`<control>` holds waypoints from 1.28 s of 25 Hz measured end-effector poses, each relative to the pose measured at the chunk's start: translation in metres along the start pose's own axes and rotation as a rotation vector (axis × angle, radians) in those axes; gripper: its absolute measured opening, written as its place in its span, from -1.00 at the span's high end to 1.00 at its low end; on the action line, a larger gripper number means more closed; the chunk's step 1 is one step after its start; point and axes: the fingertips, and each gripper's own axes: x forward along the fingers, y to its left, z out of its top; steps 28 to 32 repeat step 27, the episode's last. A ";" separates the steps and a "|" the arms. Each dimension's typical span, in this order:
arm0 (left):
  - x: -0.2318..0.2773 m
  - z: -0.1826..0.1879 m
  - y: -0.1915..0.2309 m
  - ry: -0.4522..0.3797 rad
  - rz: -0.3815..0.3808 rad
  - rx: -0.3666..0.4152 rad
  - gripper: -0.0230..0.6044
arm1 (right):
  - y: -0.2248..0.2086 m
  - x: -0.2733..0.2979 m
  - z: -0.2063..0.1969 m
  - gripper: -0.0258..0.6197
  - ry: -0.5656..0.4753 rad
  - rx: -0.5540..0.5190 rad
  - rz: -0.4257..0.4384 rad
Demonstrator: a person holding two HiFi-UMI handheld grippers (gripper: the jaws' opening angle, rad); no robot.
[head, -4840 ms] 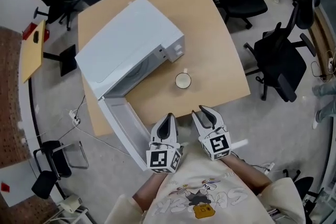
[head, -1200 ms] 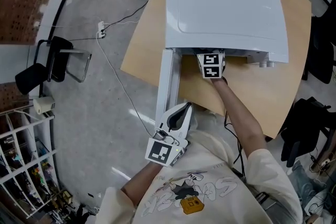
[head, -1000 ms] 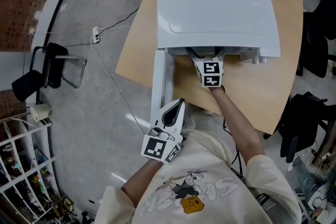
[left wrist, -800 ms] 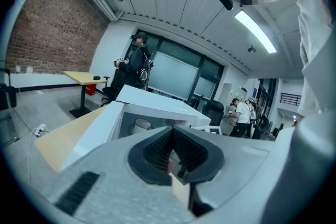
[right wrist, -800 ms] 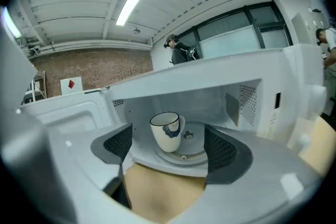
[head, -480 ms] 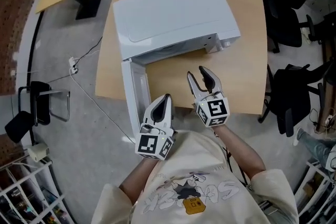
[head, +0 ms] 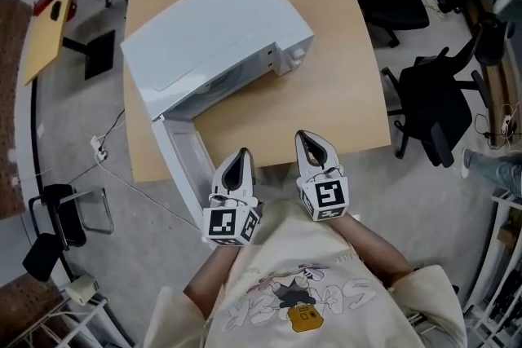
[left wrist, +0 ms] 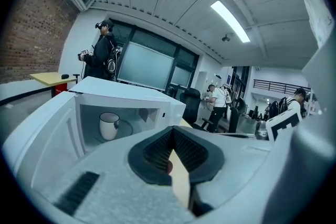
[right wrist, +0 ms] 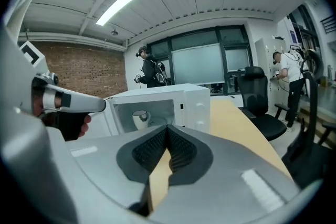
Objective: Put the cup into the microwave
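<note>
The white cup (left wrist: 108, 126) stands upright inside the white microwave (head: 212, 37), also visible as the cup (right wrist: 139, 118) in the right gripper view. The microwave's door (head: 183, 167) hangs open toward the near-left table edge. My left gripper (head: 238, 161) is at that near edge beside the door, shut and empty. My right gripper (head: 312, 144) hovers over the near edge of the wooden table (head: 326, 94), shut with nothing in it. Both grippers point at the microwave's open cavity from a distance. The left gripper (right wrist: 63, 102) shows in a hand in the right gripper view.
Black office chairs (head: 436, 102) stand to the right of the table and behind it. A cable and plug (head: 102, 149) lie on the floor at the left. A small wooden side table (head: 45, 41) is far left. People stand in the background (left wrist: 105, 55).
My right gripper has come back out of the microwave to the table's near edge and its jaws have closed. The cup stays inside. The left gripper shifted slightly.
</note>
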 end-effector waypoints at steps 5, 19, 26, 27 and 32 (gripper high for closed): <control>-0.004 -0.012 -0.001 0.025 0.010 0.031 0.91 | 0.022 -0.012 -0.008 0.91 0.009 -0.022 0.054; -0.014 -0.024 -0.003 0.060 -0.015 0.028 0.91 | 0.038 -0.015 -0.005 0.91 -0.002 -0.025 0.061; -0.015 -0.025 -0.002 0.066 -0.019 0.014 0.91 | 0.037 -0.016 -0.005 0.91 -0.001 -0.027 0.052; -0.015 -0.025 -0.003 0.065 -0.021 0.016 0.91 | 0.037 -0.017 -0.005 0.91 -0.001 -0.027 0.051; -0.015 -0.025 -0.003 0.065 -0.021 0.016 0.91 | 0.037 -0.017 -0.005 0.91 -0.001 -0.027 0.051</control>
